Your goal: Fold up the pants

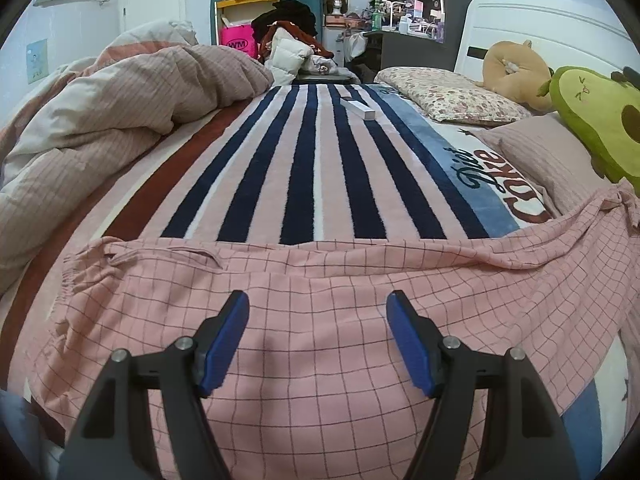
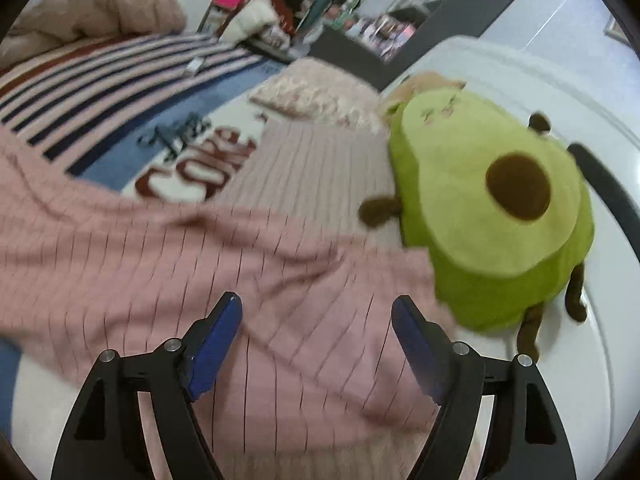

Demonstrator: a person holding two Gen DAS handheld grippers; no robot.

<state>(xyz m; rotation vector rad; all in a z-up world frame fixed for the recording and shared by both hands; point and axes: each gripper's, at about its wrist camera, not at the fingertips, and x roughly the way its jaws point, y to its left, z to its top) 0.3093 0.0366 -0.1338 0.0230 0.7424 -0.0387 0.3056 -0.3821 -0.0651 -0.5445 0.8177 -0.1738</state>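
The pants (image 1: 320,320) are pink with a thin dark check and lie spread across the near end of the bed. Their gathered waistband is at the left in the left wrist view. My left gripper (image 1: 318,304) is open and empty just above the middle of the pants. In the right wrist view the pants (image 2: 160,256) run from the left to under my right gripper (image 2: 316,304), which is open and empty over a leg end. That view is blurred.
A striped blanket (image 1: 312,160) covers the bed. A crumpled duvet (image 1: 100,120) lies at the left. Pillows (image 1: 448,94) and an avocado plush (image 2: 492,216) sit by the white headboard (image 1: 540,28), close to the leg end. A small white box (image 1: 358,108) lies on the blanket.
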